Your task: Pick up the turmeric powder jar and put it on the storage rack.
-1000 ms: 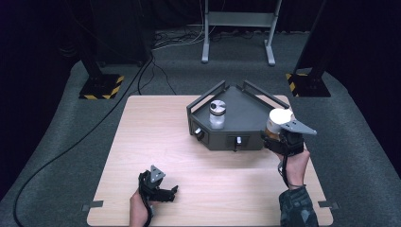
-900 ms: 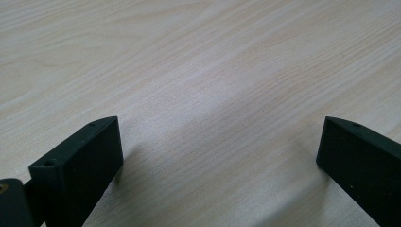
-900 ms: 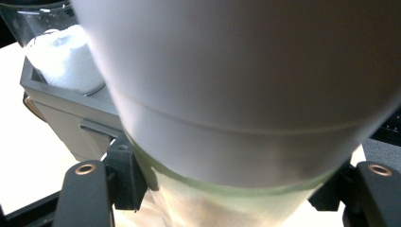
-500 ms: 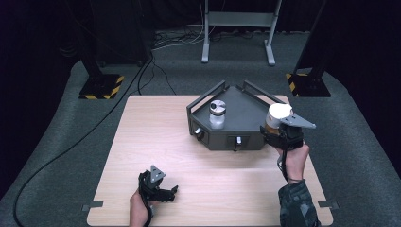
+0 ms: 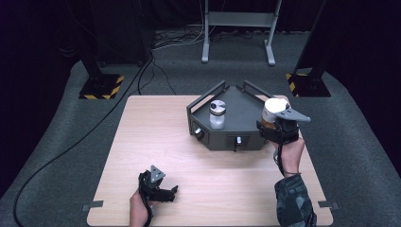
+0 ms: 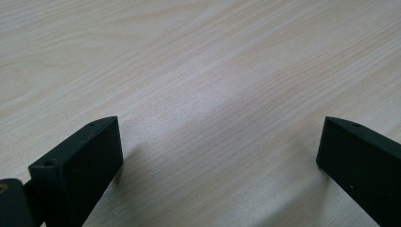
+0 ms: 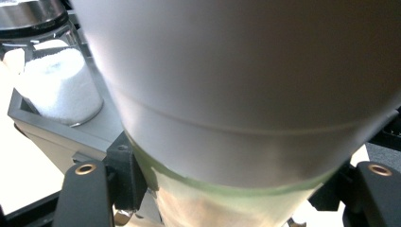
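**White-capped jar held at the edge of the grey tray**

The right tongs [image 5: 275, 126] are clamped on a jar [image 5: 271, 112] with a wide white cap, gripped low on its glass body just under the cap. The jar is kept upright at the right corner of the grey tray [image 5: 246, 109]; whether it touches the tray floor cannot be told. It is probably held upright so that the contents are not spilled. In the right gripper view the cap [image 7: 246, 71] looks smooth and matt, and the glass below it is clear with a greenish rim.

A second jar [image 5: 217, 113], of clear glass with a metal lid and white powder inside, is standing in the tray, well apart from the first. The tray is angular, with raised handles and small knobs on its front.

The left tongs [image 5: 163, 191] are resting apart and empty on the pale wood-grain desk [image 5: 156, 137], near its front edge.
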